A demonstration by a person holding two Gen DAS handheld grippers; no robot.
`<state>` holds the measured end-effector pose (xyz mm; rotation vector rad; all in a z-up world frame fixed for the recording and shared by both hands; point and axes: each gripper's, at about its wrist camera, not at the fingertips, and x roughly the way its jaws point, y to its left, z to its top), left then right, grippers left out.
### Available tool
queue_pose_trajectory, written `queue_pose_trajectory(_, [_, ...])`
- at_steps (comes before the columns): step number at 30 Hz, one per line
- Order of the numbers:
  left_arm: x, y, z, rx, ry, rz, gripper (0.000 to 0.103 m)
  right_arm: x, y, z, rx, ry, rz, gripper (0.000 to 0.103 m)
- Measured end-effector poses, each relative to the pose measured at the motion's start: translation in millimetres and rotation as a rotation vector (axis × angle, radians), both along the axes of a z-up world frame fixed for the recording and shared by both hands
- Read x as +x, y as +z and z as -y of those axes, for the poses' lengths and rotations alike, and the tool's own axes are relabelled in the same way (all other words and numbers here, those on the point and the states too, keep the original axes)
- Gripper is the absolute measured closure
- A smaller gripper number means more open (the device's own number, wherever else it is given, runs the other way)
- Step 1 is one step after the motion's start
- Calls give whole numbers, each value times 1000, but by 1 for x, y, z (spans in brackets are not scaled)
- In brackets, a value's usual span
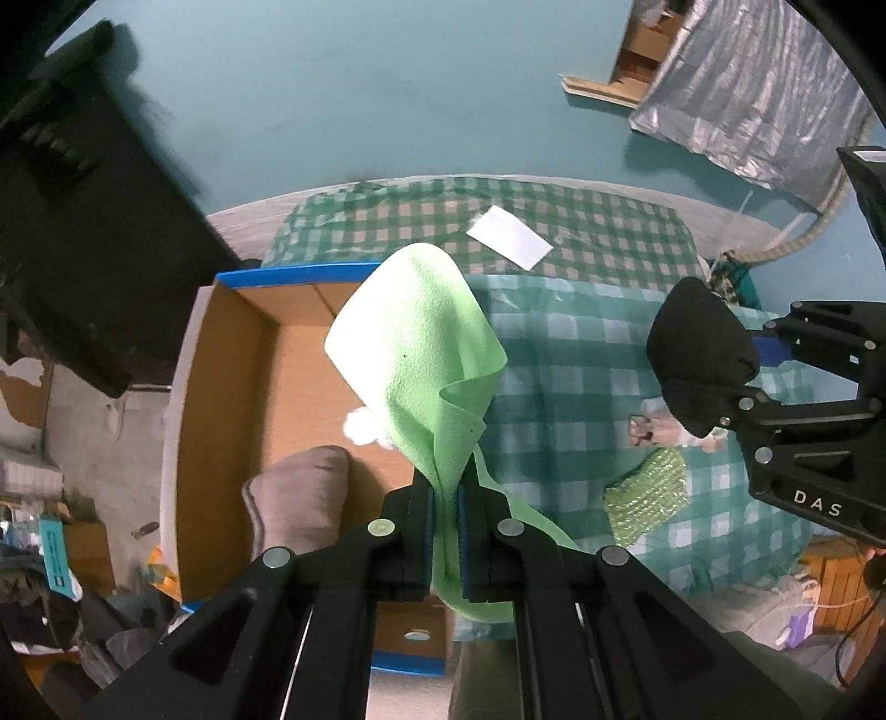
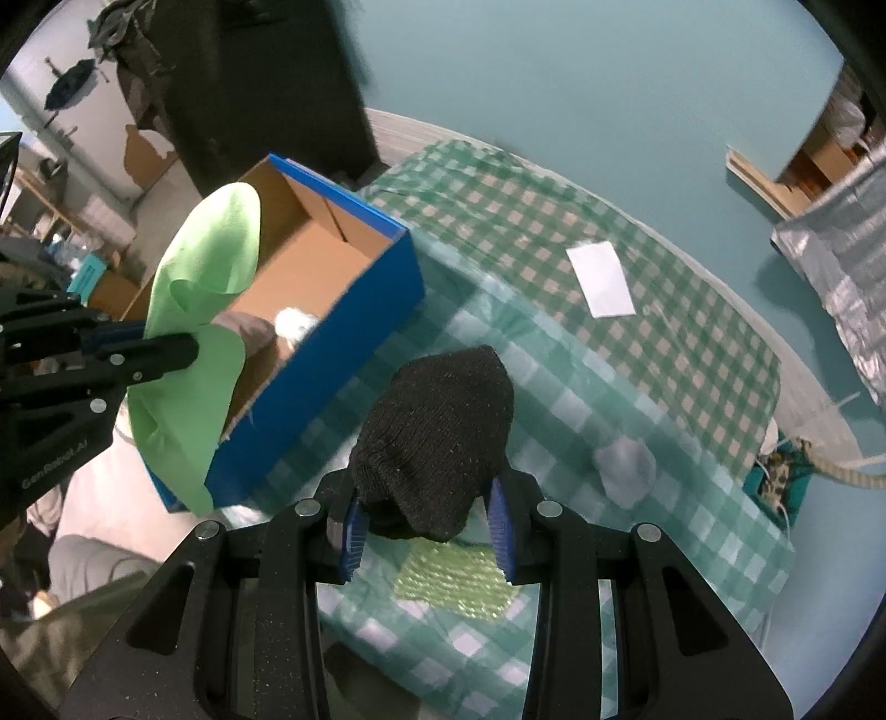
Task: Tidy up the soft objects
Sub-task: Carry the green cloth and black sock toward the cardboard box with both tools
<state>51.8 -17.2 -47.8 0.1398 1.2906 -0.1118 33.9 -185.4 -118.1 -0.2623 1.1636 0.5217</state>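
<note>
teal wall fills the upper field in both views, evenly lit, no window visible. dark cabinet stands at left against it, motion-blurred. table covered in a green-and-white checked cloth; a second, paler checked sheet overlaps its near part. silver crinkled foil sheet hangs at upper right, beside a wooden shelf opening. pale wall with peeled patches behind the cabinet in the right wrist view. cluttered floor at lower left; items there too blurred to identify.
</note>
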Motion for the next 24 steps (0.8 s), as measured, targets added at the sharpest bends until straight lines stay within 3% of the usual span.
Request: queue_pose_trajectory(24, [15,-7,-94,36,171,-4,96,21,-2,-103,10,145,-12,68])
